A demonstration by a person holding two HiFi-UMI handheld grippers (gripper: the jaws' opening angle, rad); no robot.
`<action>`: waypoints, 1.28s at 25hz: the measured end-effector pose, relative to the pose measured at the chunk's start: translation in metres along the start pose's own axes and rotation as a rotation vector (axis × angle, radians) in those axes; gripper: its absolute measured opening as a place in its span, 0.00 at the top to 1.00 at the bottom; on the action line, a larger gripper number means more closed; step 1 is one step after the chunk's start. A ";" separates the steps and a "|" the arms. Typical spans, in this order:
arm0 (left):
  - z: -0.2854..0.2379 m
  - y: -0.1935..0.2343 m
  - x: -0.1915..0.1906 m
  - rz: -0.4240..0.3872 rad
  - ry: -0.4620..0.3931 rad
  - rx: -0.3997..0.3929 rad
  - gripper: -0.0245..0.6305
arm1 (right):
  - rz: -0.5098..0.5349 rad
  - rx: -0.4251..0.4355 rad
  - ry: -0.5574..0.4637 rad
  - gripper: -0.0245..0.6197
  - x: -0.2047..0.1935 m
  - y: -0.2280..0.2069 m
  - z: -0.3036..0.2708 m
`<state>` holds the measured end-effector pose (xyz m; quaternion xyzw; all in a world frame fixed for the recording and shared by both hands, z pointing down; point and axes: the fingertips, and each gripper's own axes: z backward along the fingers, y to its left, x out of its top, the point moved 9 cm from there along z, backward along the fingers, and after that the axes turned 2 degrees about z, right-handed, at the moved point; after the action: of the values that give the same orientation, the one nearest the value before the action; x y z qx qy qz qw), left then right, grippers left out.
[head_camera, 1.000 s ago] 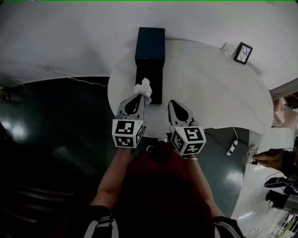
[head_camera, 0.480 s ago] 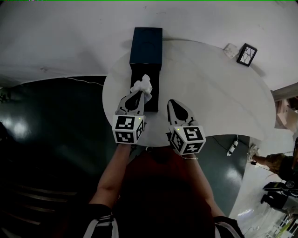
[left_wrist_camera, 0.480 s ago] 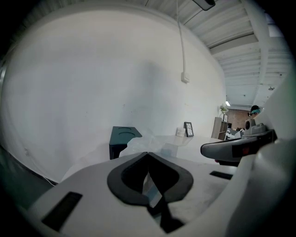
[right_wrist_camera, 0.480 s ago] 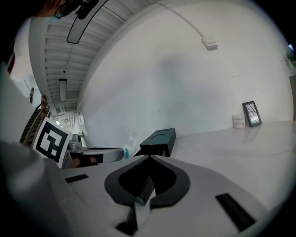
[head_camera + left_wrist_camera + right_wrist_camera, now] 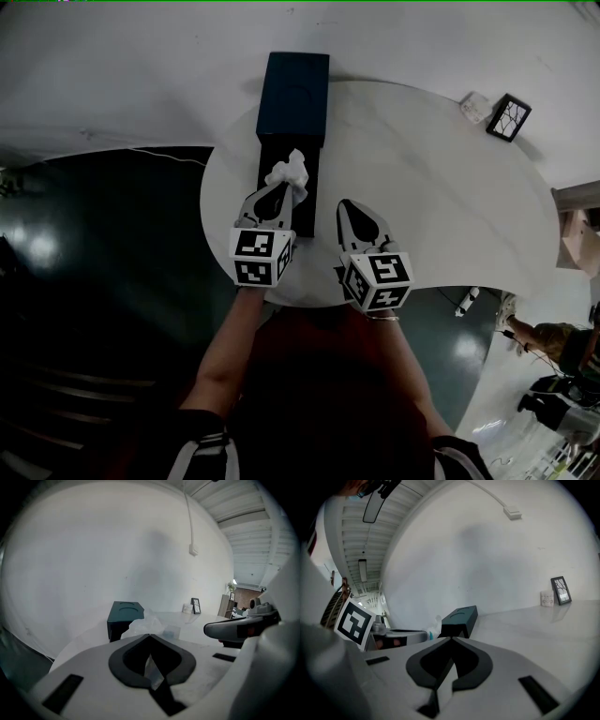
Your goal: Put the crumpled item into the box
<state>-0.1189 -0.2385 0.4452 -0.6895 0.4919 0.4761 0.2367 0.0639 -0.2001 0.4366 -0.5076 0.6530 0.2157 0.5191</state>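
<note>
I count two grippers, the left gripper and the right gripper, each with one marker cube, so two cubes in all. One crumpled item, white. One box, dark blue (the black slab right in front of it may be part of it, can't tell, so not counted apart). One table, round, white. One picture frame. One small white object just beside that frame.
</note>
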 end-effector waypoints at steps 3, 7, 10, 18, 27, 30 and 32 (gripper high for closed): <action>-0.009 0.002 -0.002 0.008 0.028 0.011 0.93 | -0.006 0.007 0.013 0.94 0.000 -0.006 -0.006; -0.019 0.003 -0.004 0.013 0.057 0.022 0.93 | -0.015 0.018 0.024 0.94 0.000 -0.012 -0.014; -0.026 0.003 -0.005 0.008 0.082 0.027 0.93 | -0.020 0.023 0.029 0.94 0.000 -0.015 -0.019; -0.044 0.007 -0.006 0.007 0.145 0.046 0.93 | -0.030 0.026 0.044 0.94 0.000 -0.022 -0.027; -0.058 0.007 -0.010 0.008 0.215 0.062 0.93 | -0.041 0.021 0.057 0.94 -0.003 -0.033 -0.030; -0.063 0.008 -0.012 0.008 0.244 0.062 0.93 | -0.044 0.023 0.060 0.94 -0.004 -0.035 -0.032; -0.064 0.007 -0.013 0.006 0.258 0.060 0.93 | -0.046 0.024 0.064 0.94 -0.005 -0.036 -0.033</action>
<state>-0.0987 -0.2865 0.4854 -0.7363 0.5342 0.3691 0.1905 0.0804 -0.2384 0.4614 -0.5229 0.6598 0.1797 0.5089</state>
